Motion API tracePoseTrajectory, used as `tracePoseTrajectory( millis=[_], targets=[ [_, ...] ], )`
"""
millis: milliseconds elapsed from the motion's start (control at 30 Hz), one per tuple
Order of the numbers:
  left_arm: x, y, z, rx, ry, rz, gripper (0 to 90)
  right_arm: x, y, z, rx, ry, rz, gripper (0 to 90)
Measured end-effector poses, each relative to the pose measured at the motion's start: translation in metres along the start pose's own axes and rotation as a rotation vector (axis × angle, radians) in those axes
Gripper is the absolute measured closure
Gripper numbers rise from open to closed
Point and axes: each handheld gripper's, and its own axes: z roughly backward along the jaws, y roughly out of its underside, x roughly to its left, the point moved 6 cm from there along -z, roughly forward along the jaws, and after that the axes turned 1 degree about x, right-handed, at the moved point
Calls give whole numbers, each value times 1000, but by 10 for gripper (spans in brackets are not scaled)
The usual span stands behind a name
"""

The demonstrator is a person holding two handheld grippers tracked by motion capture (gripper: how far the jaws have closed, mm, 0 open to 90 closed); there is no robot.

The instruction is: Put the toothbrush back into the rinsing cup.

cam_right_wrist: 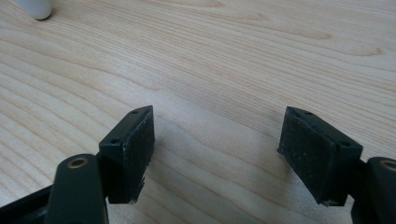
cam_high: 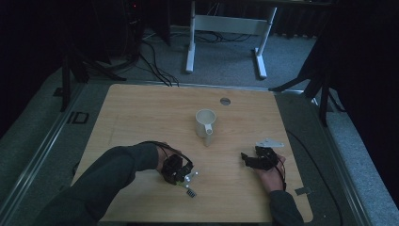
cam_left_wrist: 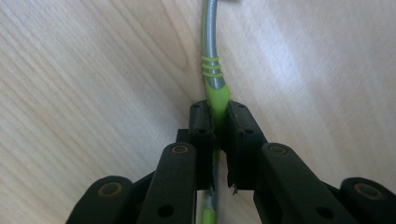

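Two grippers sit low on the table (cam_high: 141, 108): the left gripper (cam_left_wrist: 218, 122) is clamped on a green-and-grey utensil handle (cam_left_wrist: 213, 70) pointing toward twelve o'clock, while the right gripper (cam_right_wrist: 217, 154) stands apart, holding nothing.

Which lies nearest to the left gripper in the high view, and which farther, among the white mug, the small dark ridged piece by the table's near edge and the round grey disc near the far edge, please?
From the left gripper:
1. Small dark ridged piece, just below it near the table's front edge.
2. White mug, mid-table, beyond and to the right.
3. Round grey disc, by the far edge.
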Motion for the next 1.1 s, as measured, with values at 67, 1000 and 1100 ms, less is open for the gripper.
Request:
tracePoseTrajectory(
  millis=[67, 1000, 1100],
  targets=[
    [2, -2, 3, -21, 1, 22, 821, 0, 0, 0, 0, 0, 0, 263],
    [25, 9, 55, -209, -129, 327, 820, 0, 0, 0, 1, -1, 0, 263],
    [27, 10, 58, -209, -152, 338, 820, 0, 0, 0, 1, -1, 0, 263]
  ],
)
